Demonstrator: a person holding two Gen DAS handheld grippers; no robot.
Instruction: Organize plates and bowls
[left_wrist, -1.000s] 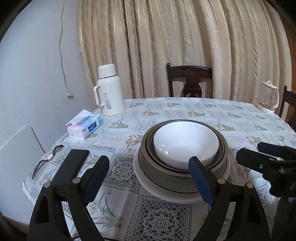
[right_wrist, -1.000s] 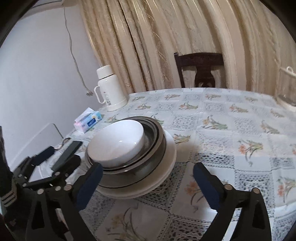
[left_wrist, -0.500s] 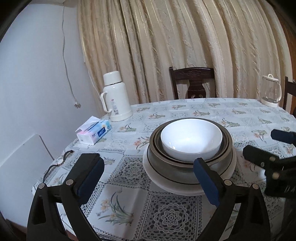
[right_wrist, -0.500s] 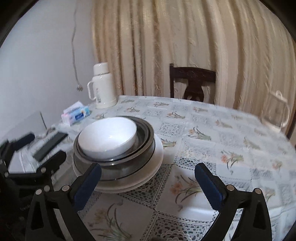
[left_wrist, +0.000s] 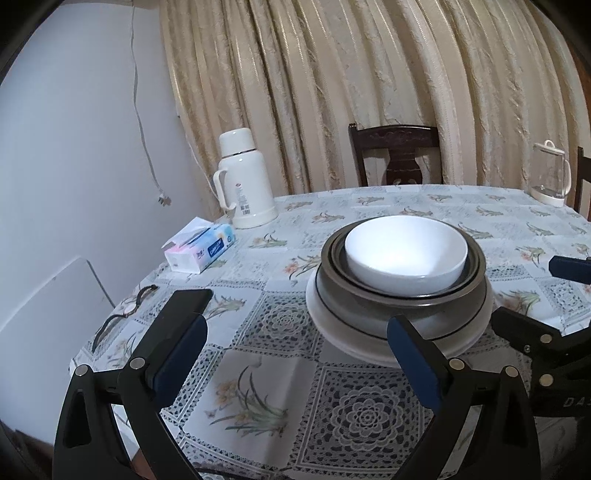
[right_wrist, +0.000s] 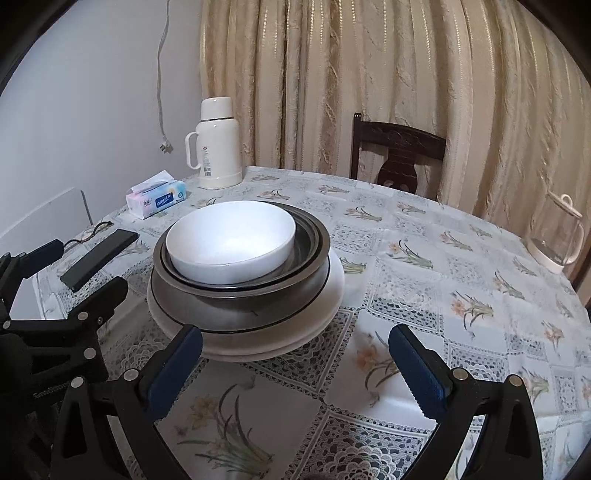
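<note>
Partly legible blue print on the tissue box (left_wrist: 201, 249), too small to read; barcode sticker on the white thermos (left_wrist: 244, 179), text unreadable; raised letters "DA" on the right gripper body at the edge of the left wrist view. White bowl (left_wrist: 405, 251) nested in grey metal bowls (left_wrist: 402, 308), these on white plates (left_wrist: 332, 325), all one stack near the table's near edge on the floral tablecloth (left_wrist: 258, 387). Black flat remote-like object (right_wrist: 99, 258) left of the stack, close to the table's left edge; glass kettle (right_wrist: 557, 240) far right near the rim; dark chair (left_wrist: 395, 155) behind. Open cloth right of and beyond the stack. Left gripper (left_wrist: 295, 358) spread wide, holding nothing, low before the stack; right gripper (right_wrist: 295, 363) likewise wide and empty, its left blue pad (right_wrist: 173, 373) just in front of the plates' rim. Compared with half a second ago, stack larger in both views, right camera swung more squarely onto it.
</note>
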